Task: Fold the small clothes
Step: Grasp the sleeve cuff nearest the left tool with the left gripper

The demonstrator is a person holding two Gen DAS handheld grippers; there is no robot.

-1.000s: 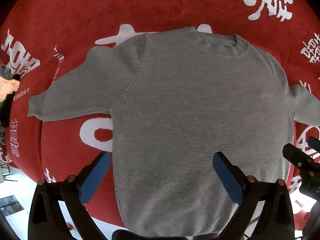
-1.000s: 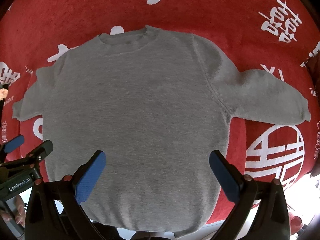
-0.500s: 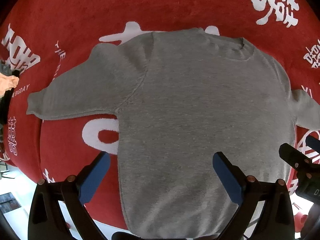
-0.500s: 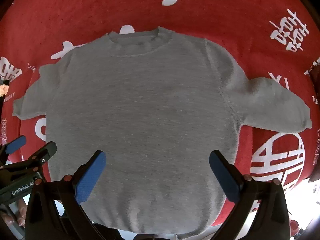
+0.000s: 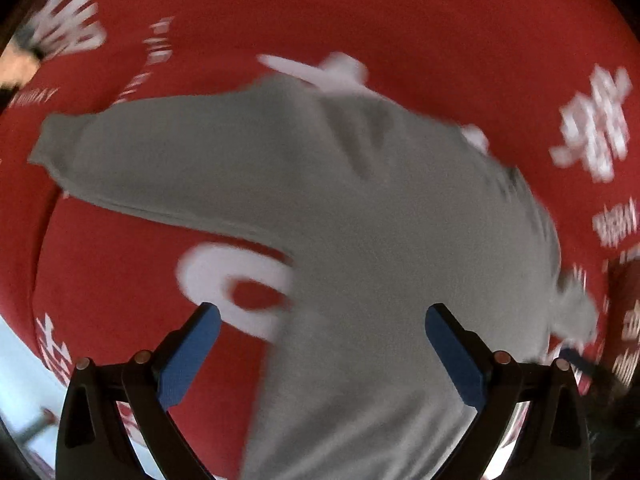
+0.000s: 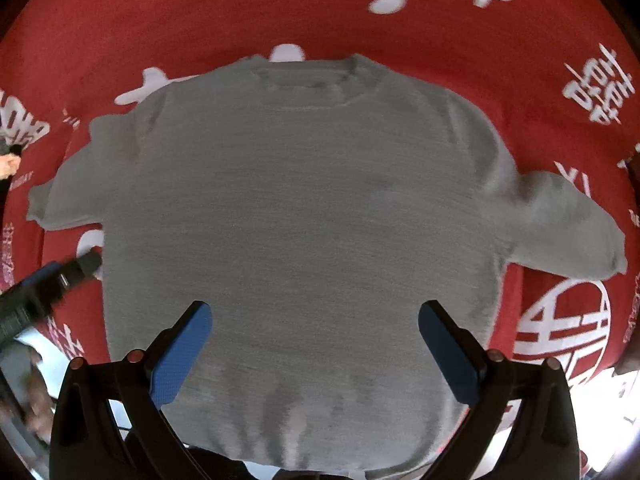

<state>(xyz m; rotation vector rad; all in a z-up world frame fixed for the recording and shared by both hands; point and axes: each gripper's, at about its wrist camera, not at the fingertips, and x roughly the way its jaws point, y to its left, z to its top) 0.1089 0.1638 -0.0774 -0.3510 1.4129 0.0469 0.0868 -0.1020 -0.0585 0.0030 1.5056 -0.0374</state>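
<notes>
Sweater (image 6: 304, 216) flat on red cloth (image 6: 160, 20), hem at near edge. Left gripper (image 5: 320, 344) released, right gripper (image 6: 316, 340) released, both above hem.

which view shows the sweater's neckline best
The right wrist view: the grey sweater lies flat and fairly sharp there, its collar plain at the top. The left wrist view is motion-blurred and skewed, showing mostly one sleeve.
</notes>
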